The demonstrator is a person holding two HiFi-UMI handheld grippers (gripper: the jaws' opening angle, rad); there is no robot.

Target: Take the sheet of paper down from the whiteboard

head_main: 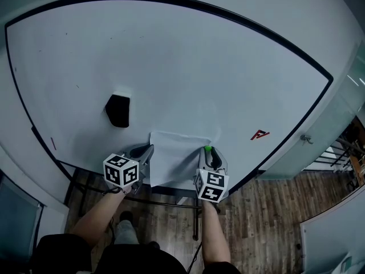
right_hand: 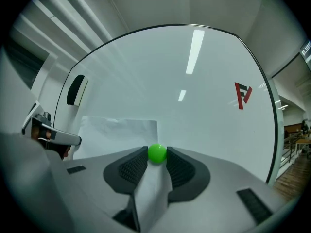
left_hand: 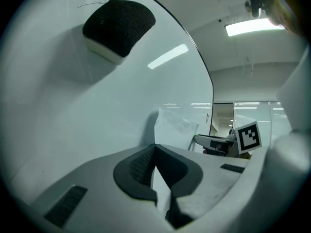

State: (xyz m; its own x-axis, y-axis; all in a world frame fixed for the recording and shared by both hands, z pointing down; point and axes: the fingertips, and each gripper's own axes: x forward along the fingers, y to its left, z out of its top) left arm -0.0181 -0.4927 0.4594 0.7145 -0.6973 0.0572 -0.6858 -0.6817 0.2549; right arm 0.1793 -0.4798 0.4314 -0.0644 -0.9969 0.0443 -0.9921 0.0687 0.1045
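While ribbed pads [right_hand: 132, 170] pinch a round green magnet [right_hand: 157, 153], thin paper [right_hand: 116, 132] hangs wrinkled.

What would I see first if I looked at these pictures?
The bright green ball jumps out: it sits pinched in the right gripper, on the sheet of paper low on the whiteboard. The left gripper clamps the paper's other edge, and a black eraser sticks to the board up and left of it.
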